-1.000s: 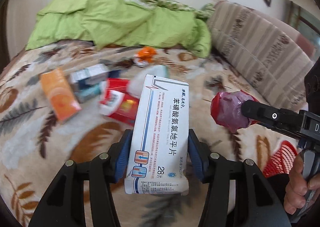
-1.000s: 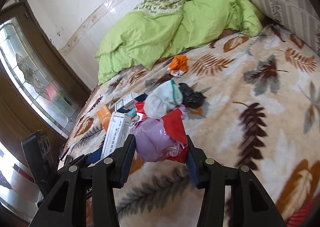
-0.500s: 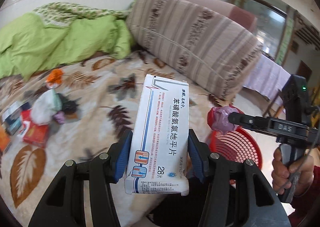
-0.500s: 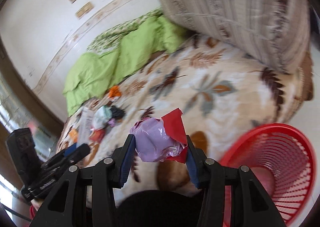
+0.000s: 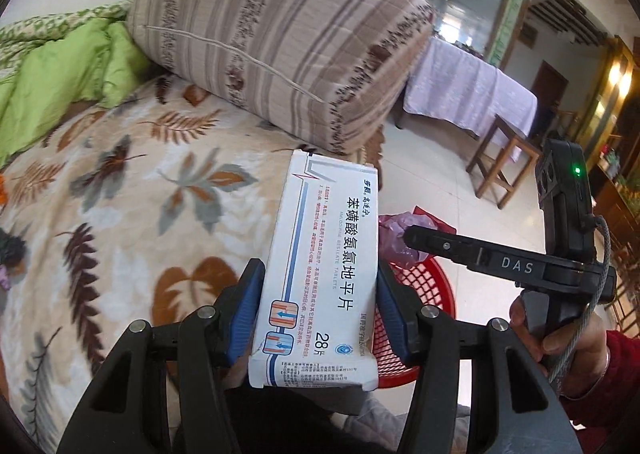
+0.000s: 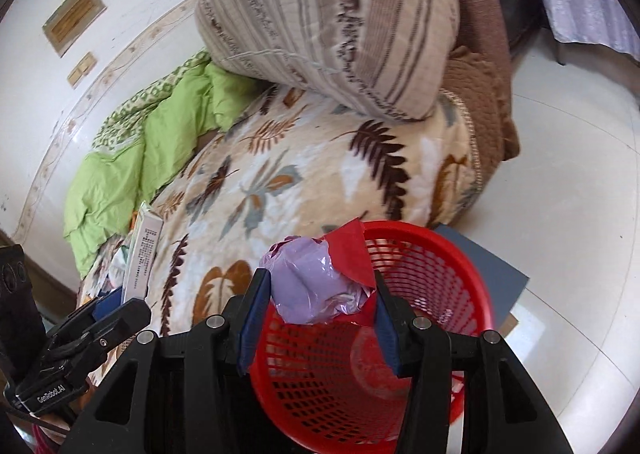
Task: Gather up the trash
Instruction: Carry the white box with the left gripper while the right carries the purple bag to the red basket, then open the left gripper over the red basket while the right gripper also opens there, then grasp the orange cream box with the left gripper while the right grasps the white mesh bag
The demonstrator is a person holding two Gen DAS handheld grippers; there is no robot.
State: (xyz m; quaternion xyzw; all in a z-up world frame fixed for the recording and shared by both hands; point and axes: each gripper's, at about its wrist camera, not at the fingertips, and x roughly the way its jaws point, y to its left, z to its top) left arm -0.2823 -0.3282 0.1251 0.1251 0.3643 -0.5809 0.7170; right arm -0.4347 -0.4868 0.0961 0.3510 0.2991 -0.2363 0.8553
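The box [image 5: 320, 274] is white card with blue lines and printed text, upright between the left gripper's [image 5: 320, 318] blue pads. The wad [image 6: 320, 286] is crumpled lilac film with a red flap. It hangs over the open mouth of the red mesh basket [image 6: 440, 294].

The basket stands on bare tile floor [image 6: 560, 213] just beside the bed's [image 6: 280, 181] rounded edge. Open floor lies beyond it.

Left jaws: clamped on the box. Right gripper [image 6: 320, 318]: jaws opening, the wad between them, pads touching its sides.
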